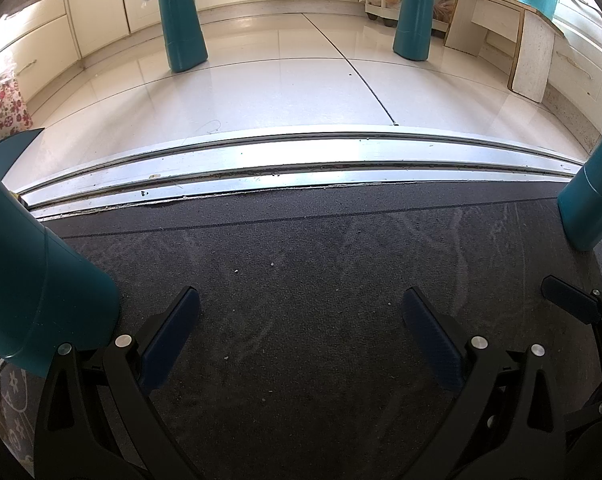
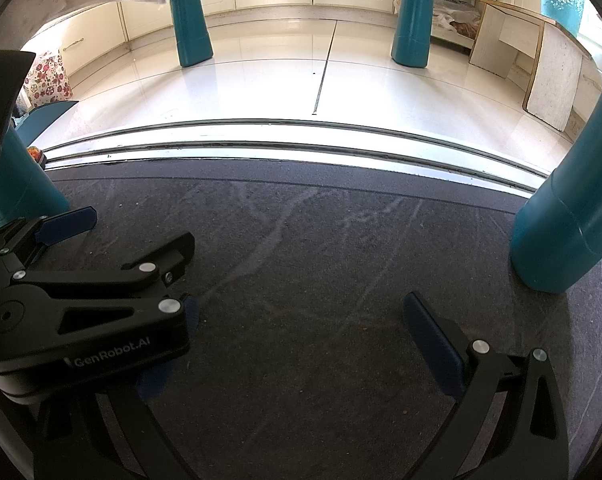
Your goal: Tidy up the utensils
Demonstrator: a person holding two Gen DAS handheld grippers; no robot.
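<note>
No utensils show in either view. My left gripper (image 1: 301, 312) is open and empty, low over a dark grey mat (image 1: 301, 264). My right gripper (image 2: 297, 320) is open and empty over the same mat (image 2: 301, 240). The left gripper's black body (image 2: 89, 304) lies across the right gripper's left finger in the right wrist view. A finger of the right gripper (image 1: 569, 300) shows at the right edge of the left wrist view.
Teal table legs stand around me, near left (image 1: 33, 276), near right (image 1: 597, 200) and two farther off (image 1: 183, 20) (image 1: 415, 12). A metal door track (image 1: 301, 160) crosses ahead, with glossy white tiles beyond. A cardboard piece (image 1: 509, 44) leans at the right.
</note>
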